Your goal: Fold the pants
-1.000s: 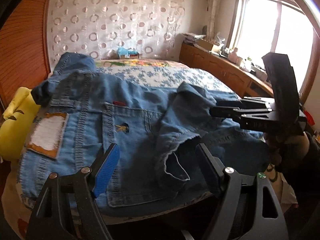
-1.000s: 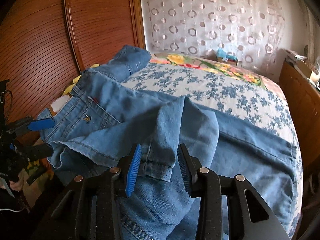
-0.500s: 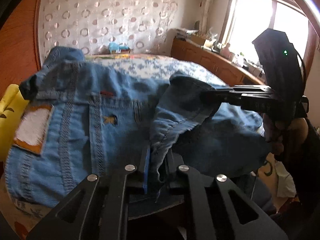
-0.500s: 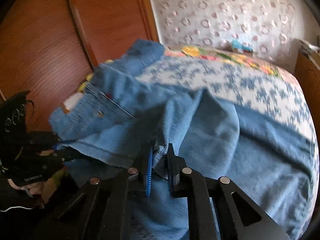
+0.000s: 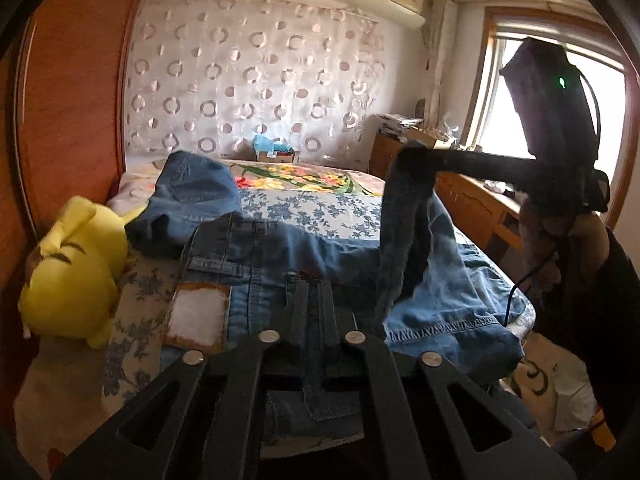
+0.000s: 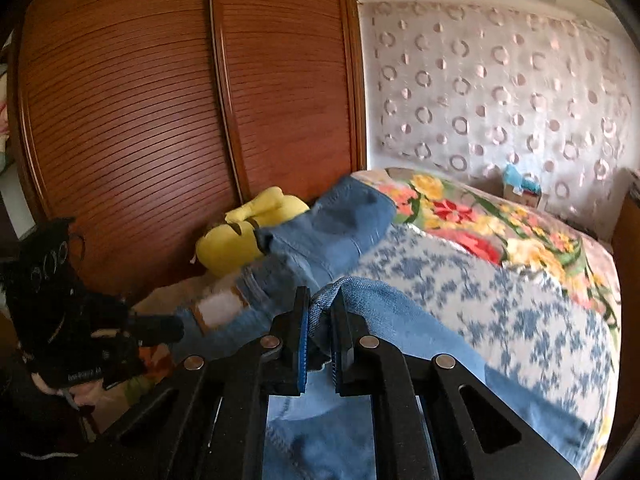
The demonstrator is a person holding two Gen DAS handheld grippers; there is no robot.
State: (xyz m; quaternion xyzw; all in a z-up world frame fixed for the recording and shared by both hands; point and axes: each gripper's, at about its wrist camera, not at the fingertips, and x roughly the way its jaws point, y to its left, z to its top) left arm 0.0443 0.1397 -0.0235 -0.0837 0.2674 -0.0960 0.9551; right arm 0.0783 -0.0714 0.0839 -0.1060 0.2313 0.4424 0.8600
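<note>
Blue jeans (image 5: 304,256) lie across the bed, waistband with a white patch (image 5: 198,314) at the near left. My left gripper (image 5: 314,300) is shut on a hem of the jeans, raised above the bed. My right gripper (image 6: 320,312) is shut on another fold of the jeans (image 6: 360,296) and holds it up; it also shows in the left wrist view (image 5: 416,162) with denim hanging from it. The left gripper shows in the right wrist view (image 6: 168,328) at lower left.
A yellow plush toy (image 5: 76,272) lies at the bed's left edge, next to the wooden wardrobe doors (image 6: 160,120). The floral bedspread (image 6: 500,280) stretches back to the curtain wall. A wooden dresser (image 5: 472,200) runs along the right under the window.
Both grippers closed on the jeans leg hem and lifted it up off the bed. The views rose, showing more of the room.
</note>
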